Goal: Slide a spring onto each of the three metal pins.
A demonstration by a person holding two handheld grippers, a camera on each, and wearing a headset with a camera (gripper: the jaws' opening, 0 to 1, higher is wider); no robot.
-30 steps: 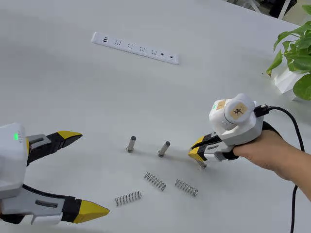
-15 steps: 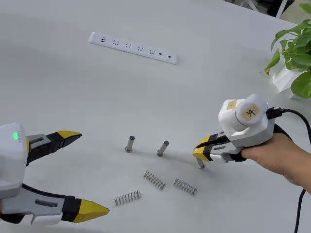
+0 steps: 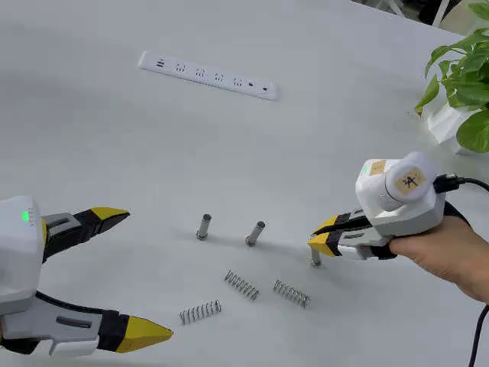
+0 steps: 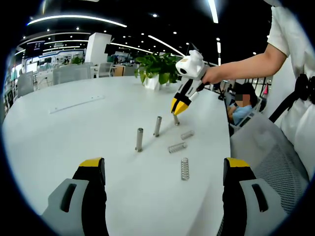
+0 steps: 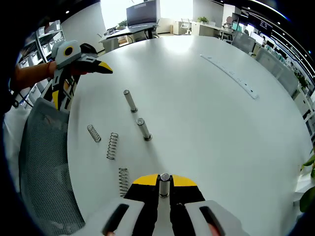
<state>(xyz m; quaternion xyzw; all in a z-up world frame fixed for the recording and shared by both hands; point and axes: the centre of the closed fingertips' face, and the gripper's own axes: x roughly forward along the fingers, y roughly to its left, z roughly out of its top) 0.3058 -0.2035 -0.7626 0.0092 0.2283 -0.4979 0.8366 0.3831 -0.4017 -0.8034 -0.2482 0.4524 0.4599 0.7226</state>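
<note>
Pin (image 3: 315, 258) nearest the right gripper (image 3: 315, 239) stays clamped in its jaws as its body swings rightward; left gripper (image 3: 144, 274) gapes, springs (image 3: 243, 284) all unthreaded

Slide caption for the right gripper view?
Right gripper shut on a pin; two pins stand ahead, three springs loose.

On the table (image 3: 114, 153) three pins stand in a row: left pin (image 3: 203, 226), middle pin (image 3: 255, 233), right pin (image 3: 315, 258). The right pin sits between the jaws of the right gripper (image 3: 321, 241). In front of the pins, nearer the person, lie the left spring (image 3: 201, 311), middle spring (image 3: 241, 284) and right spring (image 3: 292, 293). The left gripper (image 3: 145, 274) is at near left, well apart from them. A power strip (image 3: 208, 76) lies far behind the pins, and a plant (image 3: 462, 84) stands far right.
</note>
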